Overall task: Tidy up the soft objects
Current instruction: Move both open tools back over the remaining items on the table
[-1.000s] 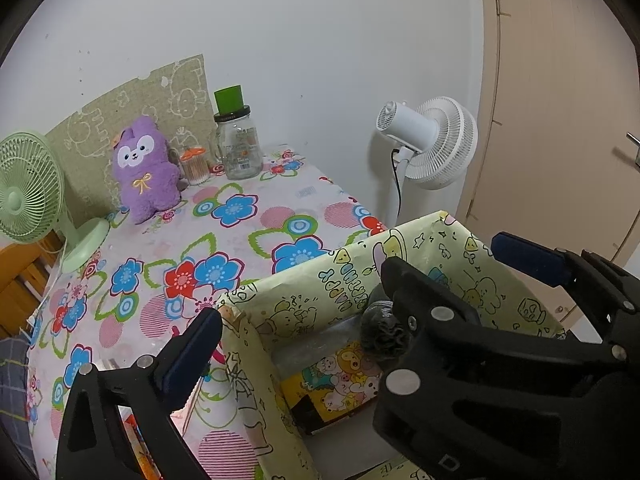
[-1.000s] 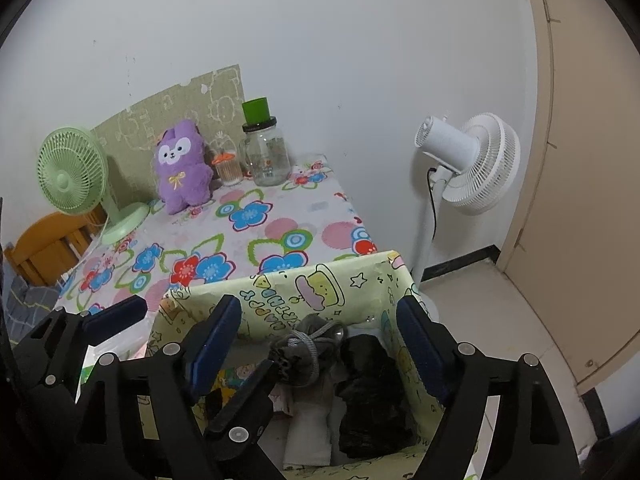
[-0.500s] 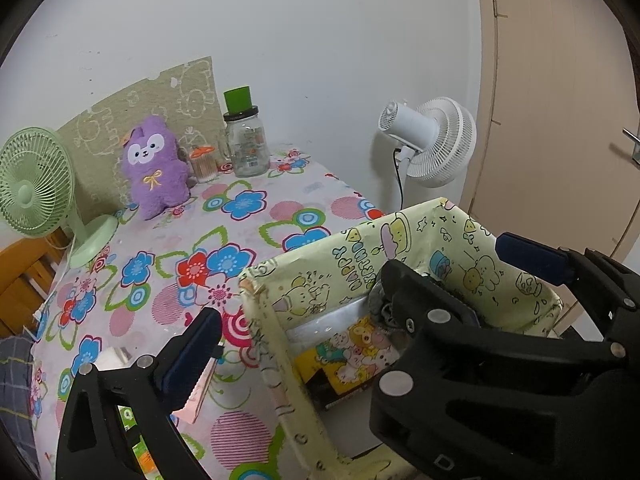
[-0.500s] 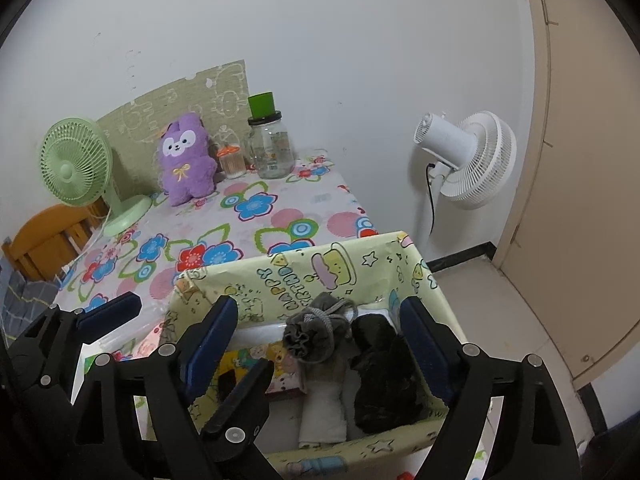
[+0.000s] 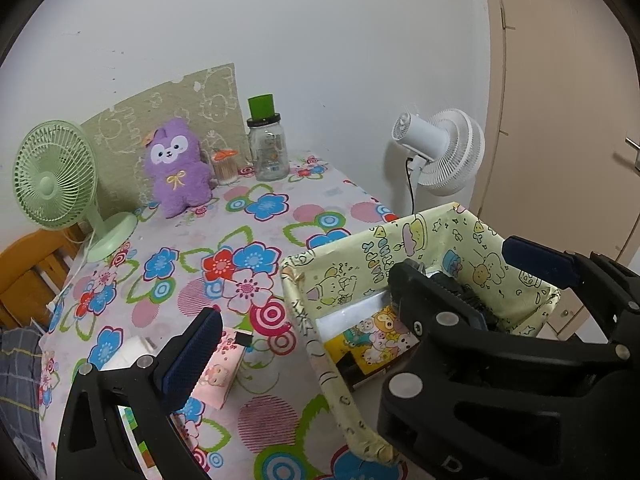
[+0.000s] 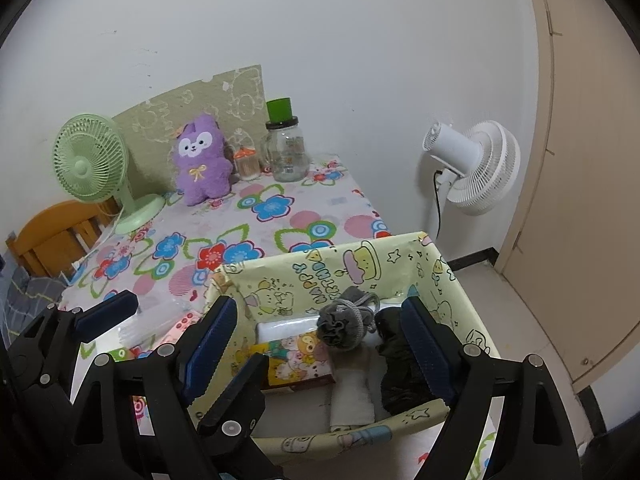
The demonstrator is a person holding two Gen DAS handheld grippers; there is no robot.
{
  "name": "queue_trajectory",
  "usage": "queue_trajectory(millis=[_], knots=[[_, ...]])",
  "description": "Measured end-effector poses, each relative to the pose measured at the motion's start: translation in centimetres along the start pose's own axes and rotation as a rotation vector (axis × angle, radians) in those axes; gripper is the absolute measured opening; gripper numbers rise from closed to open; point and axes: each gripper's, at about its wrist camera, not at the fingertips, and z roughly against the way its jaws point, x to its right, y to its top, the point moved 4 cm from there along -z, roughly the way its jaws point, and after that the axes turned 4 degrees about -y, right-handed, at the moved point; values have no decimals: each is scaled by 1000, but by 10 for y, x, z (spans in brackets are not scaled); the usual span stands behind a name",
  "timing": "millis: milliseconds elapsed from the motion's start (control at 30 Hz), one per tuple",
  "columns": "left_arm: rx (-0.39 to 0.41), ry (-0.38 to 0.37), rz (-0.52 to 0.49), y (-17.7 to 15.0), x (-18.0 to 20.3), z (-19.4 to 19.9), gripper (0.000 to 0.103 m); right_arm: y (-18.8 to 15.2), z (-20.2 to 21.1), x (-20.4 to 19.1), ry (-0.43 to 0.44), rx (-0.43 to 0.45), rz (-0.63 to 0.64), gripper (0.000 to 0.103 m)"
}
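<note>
A yellow cartoon-print fabric box [image 6: 352, 268] stands at the near right corner of the flowered table [image 6: 256, 220]. Inside lie a rolled grey sock [image 6: 342, 322], a white rolled cloth [image 6: 352, 398], a dark cloth [image 6: 400, 368] and a cartoon packet [image 6: 300, 360]. My right gripper [image 6: 316, 336] is open and empty, above the box's near side. My left gripper [image 5: 360, 296] is open and empty, over the box's left wall [image 5: 316, 340]. A purple plush toy [image 5: 176, 168] sits at the table's back.
A green desk fan [image 5: 56, 176], a glass jar with a green lid [image 5: 268, 148] and a small orange-lidded jar [image 5: 226, 164] stand at the back. A pink packet [image 5: 220, 372] lies left of the box. A white floor fan [image 6: 476, 168] stands by the door.
Both grippers have drawn back and up from the box, so more of the table and box shows. Both stay open and empty.
</note>
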Motion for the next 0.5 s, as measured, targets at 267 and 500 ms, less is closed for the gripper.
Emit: queue_trajectory(millis=[267,500], knots=[[15,5,17,-5,-10,11,103,-2,10,-14,0,14,19,88],[35,16,36,-10,-21,24,103,-3,21,-29,3,42,37,94]])
